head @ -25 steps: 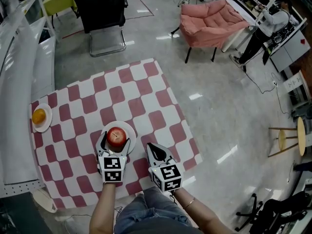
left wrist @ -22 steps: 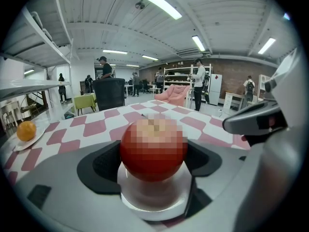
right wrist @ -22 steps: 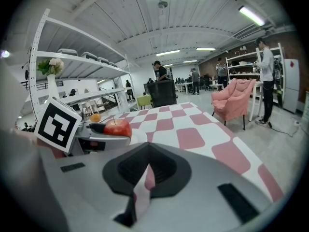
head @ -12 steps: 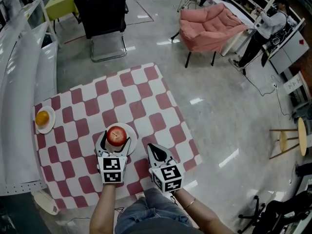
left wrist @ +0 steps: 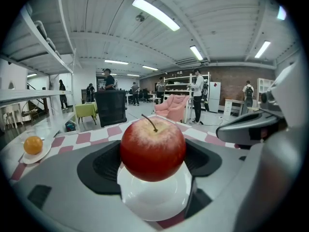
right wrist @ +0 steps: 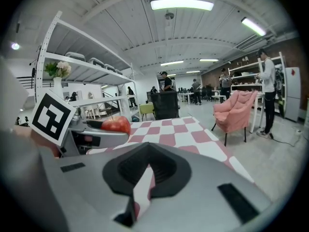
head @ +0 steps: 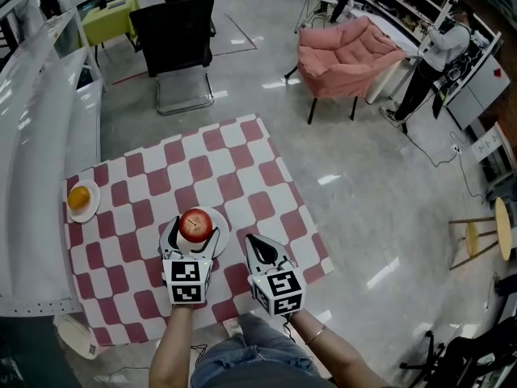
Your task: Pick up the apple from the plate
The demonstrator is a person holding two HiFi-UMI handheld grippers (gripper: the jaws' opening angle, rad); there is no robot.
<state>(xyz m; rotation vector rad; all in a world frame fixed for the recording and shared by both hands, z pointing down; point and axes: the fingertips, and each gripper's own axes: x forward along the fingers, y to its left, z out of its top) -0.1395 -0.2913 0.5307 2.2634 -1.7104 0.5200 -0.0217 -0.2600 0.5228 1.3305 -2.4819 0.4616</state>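
near the front edge of the checked table [head: 242, 164], about midway along it, the left gripper [head: 193, 230] has its jaws clamped on the red apple [left wrist: 152, 148], one black pad against each side; the apple stands upright, stem up, over the white plate [left wrist: 155, 201], and whether its underside touches the plate i cannot tell; the right gripper [head: 259, 247] hovers just beside, toward the front right corner, its jaws brought together with only a thin slit between them and nothing held; well apart, at the table's left edge, an orange [head: 78, 197] sits on a small plate [head: 89, 211].
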